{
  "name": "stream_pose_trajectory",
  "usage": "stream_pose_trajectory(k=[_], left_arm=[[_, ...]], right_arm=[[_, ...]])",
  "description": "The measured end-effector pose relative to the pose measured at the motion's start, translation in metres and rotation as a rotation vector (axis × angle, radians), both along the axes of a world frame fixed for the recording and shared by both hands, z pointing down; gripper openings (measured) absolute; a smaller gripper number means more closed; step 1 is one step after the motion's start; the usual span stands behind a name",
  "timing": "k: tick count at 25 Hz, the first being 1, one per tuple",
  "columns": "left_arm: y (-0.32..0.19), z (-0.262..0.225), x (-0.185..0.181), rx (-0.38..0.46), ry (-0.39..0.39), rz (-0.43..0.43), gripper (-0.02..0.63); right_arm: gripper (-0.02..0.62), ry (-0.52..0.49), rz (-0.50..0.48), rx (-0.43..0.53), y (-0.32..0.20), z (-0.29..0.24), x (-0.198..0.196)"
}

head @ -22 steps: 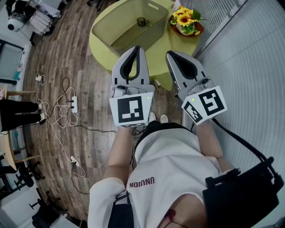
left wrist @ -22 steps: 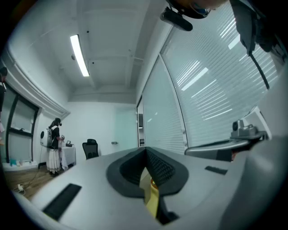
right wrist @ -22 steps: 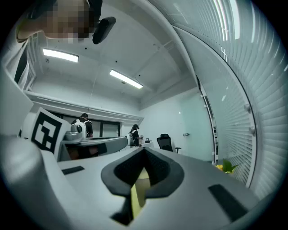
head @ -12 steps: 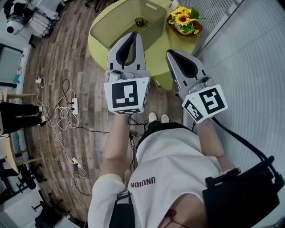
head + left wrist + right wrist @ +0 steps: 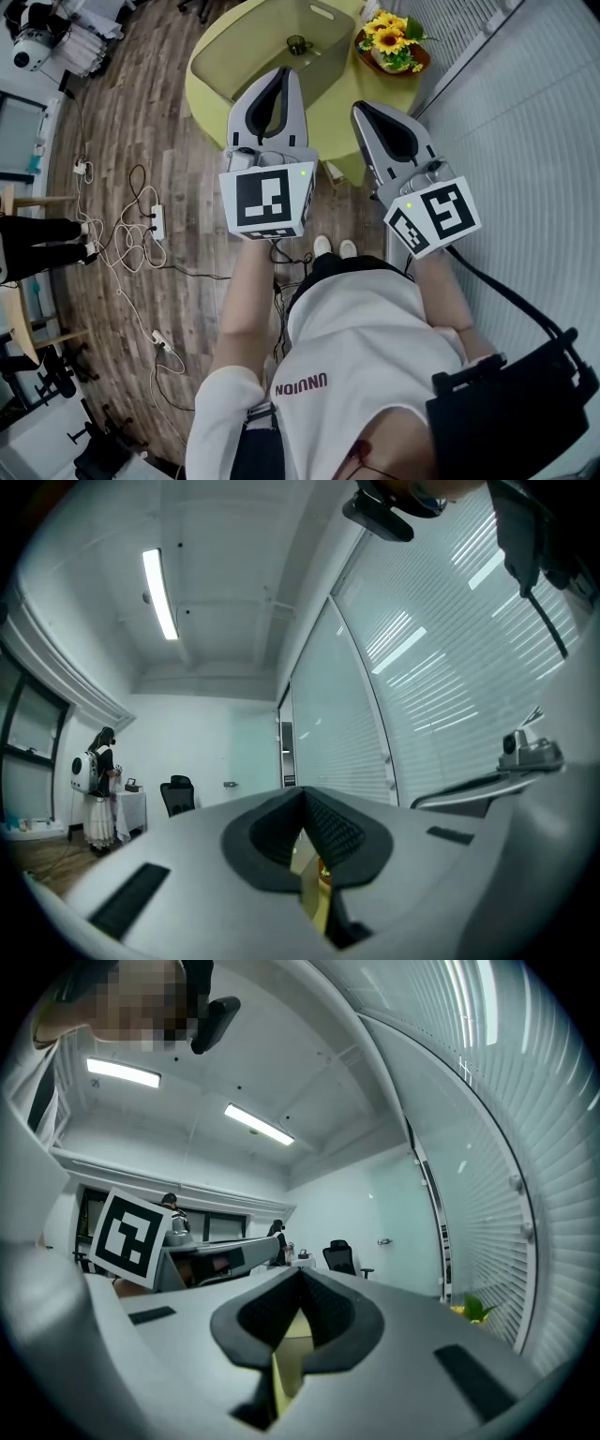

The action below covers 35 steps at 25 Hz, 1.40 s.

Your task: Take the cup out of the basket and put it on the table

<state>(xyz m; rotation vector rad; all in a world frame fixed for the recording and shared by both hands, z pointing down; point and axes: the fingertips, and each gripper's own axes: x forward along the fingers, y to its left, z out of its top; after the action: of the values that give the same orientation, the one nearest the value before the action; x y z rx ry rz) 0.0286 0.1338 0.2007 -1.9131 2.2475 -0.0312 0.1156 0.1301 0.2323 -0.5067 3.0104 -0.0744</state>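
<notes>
A small dark cup [image 5: 299, 44] stands inside the translucent basket [image 5: 246, 52] on the round yellow-green table [image 5: 333, 112] ahead of me. My left gripper [image 5: 283, 73] is raised in front of the basket's near wall, apart from the cup, with its jaws shut on nothing. To its right, over the table's near edge, my right gripper [image 5: 361, 108] is held with its jaws also shut and empty. In the left gripper view the left gripper [image 5: 302, 792] shows closed pads, and the right gripper [image 5: 300, 1273] looks the same in its own view. Neither gripper view shows the cup.
A bowl of sunflowers [image 5: 389, 37] sits on the table right of the basket. White blinds [image 5: 525, 112] run along the right. Cables and power strips [image 5: 141, 225] lie on the wooden floor at left, near a person's legs [image 5: 37, 239].
My left gripper has risen and moved forward toward the basket, then held still. The right gripper has barely moved.
</notes>
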Motion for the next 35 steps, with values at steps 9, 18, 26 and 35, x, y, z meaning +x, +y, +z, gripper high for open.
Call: stream_pose_trajectory(k=[9, 18, 26, 35], left_arm=[[-0.005, 0.005, -0.028, 0.008, 0.011, -0.011, 0.012], [-0.010, 0.013, -0.053, -0.008, 0.041, -0.025, 0.012], [-0.039, -0.001, -0.087, 0.004, 0.058, -0.040, 0.012], [-0.083, -0.006, -0.114, 0.004, 0.061, -0.041, 0.012]], right_arm=[[0.020, -0.041, 0.048, 0.000, -0.020, 0.000, -0.019], [0.020, -0.035, 0.070, -0.003, -0.033, 0.008, -0.037], [0.020, -0.048, 0.064, -0.021, -0.074, 0.006, -0.067], [0.020, -0.048, 0.063, -0.029, -0.123, 0.007, -0.089]])
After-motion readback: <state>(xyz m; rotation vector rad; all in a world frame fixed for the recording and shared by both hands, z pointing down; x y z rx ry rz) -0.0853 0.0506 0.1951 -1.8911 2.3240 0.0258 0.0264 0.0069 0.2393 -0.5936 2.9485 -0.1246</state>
